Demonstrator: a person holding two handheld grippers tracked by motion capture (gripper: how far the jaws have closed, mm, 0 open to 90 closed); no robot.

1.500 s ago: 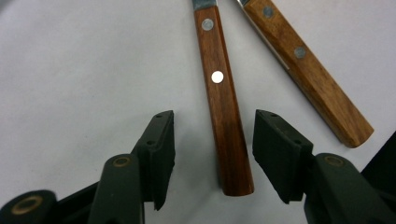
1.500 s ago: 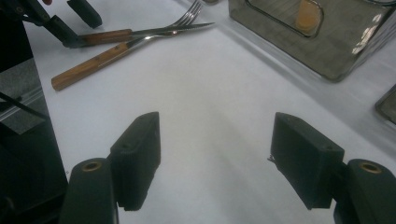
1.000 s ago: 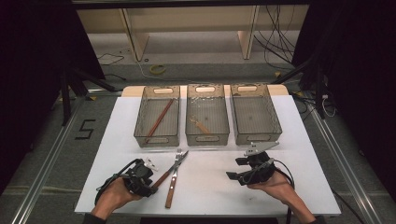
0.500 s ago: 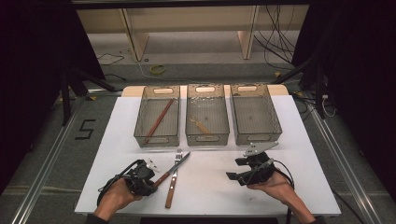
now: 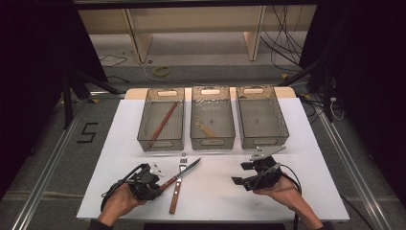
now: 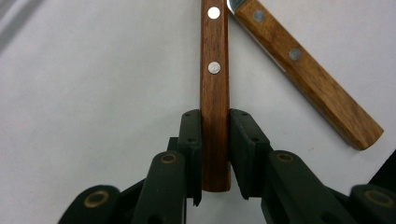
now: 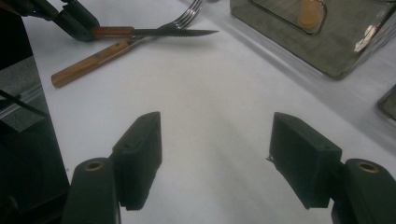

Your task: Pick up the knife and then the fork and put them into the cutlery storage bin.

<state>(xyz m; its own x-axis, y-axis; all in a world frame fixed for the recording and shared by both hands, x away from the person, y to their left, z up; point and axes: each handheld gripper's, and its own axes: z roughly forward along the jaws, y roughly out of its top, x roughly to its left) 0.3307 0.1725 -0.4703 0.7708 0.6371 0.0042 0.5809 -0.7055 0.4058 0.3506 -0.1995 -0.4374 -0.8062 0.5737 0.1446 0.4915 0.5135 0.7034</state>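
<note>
Knife handle point(image 6: 215, 107): my left gripper point(image 6: 215, 154) has just closed on it; right gripper point(image 7: 215, 158) gapes wide, holding nothing.

Three mesh bins point(image 5: 213, 142) in a row, well beyond the fingers point(image 7: 140, 149); brown chopsticks point(image 5: 163, 123) in the left one, small tan piece point(image 5: 205, 128) in the middle one.

White table point(image 5: 306, 143): three clear bins point(image 5: 210, 117) in a row at far edge, wooden-handled knife point(image 5: 181, 173) crossing wooden-handled fork point(image 5: 177, 189) near front left
</note>
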